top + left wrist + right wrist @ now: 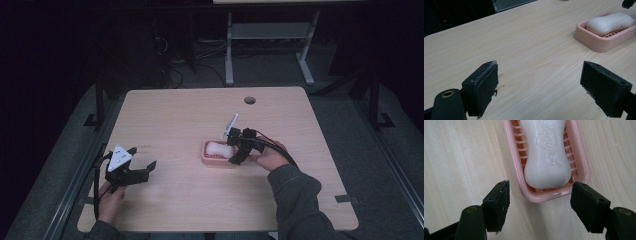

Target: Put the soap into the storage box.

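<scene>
Right gripper (540, 195): jaws apart, nothing between the pads. They straddle the near end of the pink soap dish (584, 162) from just outside it, one jaw on each side of the rim. I can't tell whether either pad touches the dish. In the high view the right gripper (234, 150) sits at the right end of the dish, held by the person's right hand (271, 156), with the cable trailing back over the sleeve.

White soap bar (546, 155): lies lengthwise in the dish on the slotted pink grid, embossed lettering facing up, surface looks wet. It's not gripped.

The dish with the soap sits on the wooden table (190, 115), slightly right of centre and a bit toward the person's side. It's flat on the tabletop.

Left gripper (137, 162): near the left edge of the table, well apart from the dish, held low by the left hand (111, 195), grey three-cornered plate on top. Left gripper view: jaws wide apart, bare wood between them, the left gripper (540, 82) holds nothing. Dish and soap show at the upper right of that view, far off.

Round cable hole (250, 100) in the tabletop sits toward the far edge, beyond the dish.
</scene>
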`<state>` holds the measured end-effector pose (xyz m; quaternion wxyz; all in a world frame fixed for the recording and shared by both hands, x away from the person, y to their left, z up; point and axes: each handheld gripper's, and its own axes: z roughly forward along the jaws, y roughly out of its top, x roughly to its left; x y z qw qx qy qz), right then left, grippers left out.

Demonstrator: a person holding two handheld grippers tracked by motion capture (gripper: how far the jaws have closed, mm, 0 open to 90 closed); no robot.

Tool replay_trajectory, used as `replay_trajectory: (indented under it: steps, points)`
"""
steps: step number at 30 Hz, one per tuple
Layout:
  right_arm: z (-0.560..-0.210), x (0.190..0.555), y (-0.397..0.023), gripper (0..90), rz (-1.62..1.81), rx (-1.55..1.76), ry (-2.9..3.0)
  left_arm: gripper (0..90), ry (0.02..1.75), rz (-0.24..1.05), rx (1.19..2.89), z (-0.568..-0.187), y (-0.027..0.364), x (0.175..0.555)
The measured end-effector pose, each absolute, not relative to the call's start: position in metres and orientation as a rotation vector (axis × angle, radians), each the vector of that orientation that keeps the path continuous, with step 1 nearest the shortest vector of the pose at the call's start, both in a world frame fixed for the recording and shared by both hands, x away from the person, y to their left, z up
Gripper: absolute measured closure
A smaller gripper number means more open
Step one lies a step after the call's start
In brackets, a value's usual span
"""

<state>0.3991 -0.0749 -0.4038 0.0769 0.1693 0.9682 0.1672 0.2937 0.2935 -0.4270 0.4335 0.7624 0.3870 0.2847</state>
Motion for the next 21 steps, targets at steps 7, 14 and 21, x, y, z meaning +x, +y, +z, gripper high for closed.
replay_trajectory:
  steps: [7, 14, 21]
  points:
    - [-0.405, 0.395, -0.086, 31.0, 0.57, 0.543, 2.901, 14.2, 0.964, 0.709, 1.903, -0.427, 0.293, 0.294]
    - [-0.401, 0.394, -0.095, 29.9, 0.605, 0.579, 2.902, 14.2, 0.966, 0.709, 1.905, -0.428, 0.293, 0.294]
    - [-0.397, 0.391, -0.101, 29.3, 0.629, 0.594, 2.895, 14.2, 0.968, 0.708, 1.903, -0.427, 0.294, 0.294]
